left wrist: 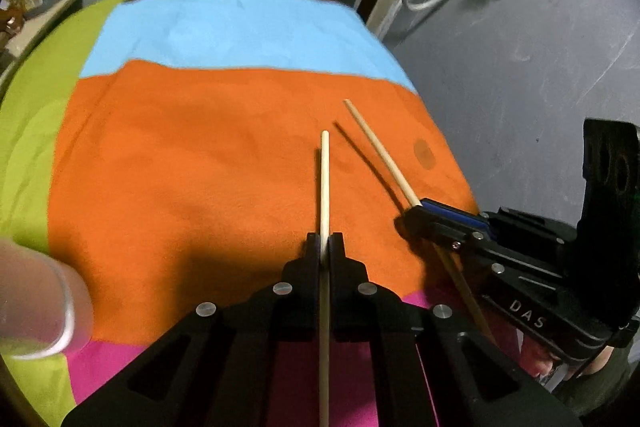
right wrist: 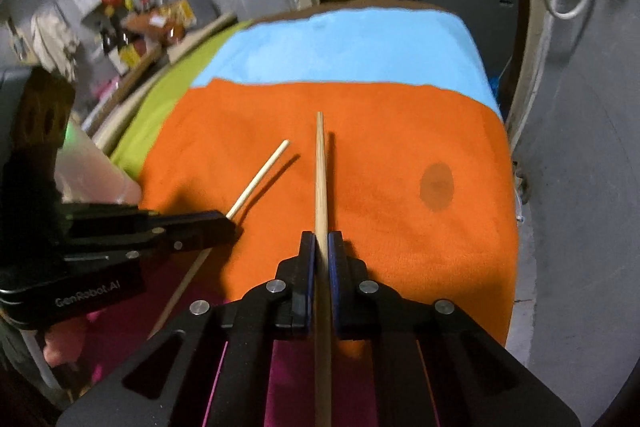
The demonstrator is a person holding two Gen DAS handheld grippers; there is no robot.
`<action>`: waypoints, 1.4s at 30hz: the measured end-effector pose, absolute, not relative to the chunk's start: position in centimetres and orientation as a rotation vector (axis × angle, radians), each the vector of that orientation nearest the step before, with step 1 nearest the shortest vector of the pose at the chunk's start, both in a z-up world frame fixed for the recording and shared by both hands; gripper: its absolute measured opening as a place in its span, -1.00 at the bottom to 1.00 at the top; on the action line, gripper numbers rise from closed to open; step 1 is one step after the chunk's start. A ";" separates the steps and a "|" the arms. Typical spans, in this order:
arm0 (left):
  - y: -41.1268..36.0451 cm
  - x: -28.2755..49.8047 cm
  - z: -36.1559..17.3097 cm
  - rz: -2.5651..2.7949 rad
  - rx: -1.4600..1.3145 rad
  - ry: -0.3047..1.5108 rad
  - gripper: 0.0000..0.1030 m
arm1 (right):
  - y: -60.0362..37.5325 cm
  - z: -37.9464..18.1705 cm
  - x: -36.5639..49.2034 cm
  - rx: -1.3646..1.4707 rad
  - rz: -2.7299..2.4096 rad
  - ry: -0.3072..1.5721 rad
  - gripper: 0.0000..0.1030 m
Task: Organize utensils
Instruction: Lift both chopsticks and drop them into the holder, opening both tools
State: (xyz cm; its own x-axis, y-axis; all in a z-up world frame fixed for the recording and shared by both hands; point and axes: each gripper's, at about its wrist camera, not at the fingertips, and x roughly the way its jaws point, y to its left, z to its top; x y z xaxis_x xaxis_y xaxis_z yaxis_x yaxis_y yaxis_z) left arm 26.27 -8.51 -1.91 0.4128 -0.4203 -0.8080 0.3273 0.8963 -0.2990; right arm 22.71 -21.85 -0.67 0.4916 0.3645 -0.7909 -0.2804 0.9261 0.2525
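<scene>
Chopsticks, pale chopstick clamped in left claw, darker chopstick in right claw, both level above orange cloth.

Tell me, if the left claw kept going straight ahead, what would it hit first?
Probably the orange cloth: the left claw, shut on a chopstick, points slightly downward over it. Depth is unclear.

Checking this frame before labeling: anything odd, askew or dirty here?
One thing: a dark round stain on the orange cloth, right of the chopsticks. Otherwise each gripper is shut on one chopstick: left gripper on the pale chopstick, right gripper on the darker chopstick, tips diverging.
</scene>
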 end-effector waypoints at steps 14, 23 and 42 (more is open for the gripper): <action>-6.1 18.2 4.9 -0.372 -0.090 0.451 -0.96 | -20.3 5.4 16.0 0.152 0.302 0.467 -0.90; -4.4 14.5 9.3 -0.283 -0.114 0.197 -0.96 | -17.6 10.1 13.0 0.185 0.268 0.141 -0.90; 11.4 13.3 15.9 -0.054 -0.222 0.007 -0.96 | -9.1 16.6 12.2 0.309 0.409 -0.137 -0.90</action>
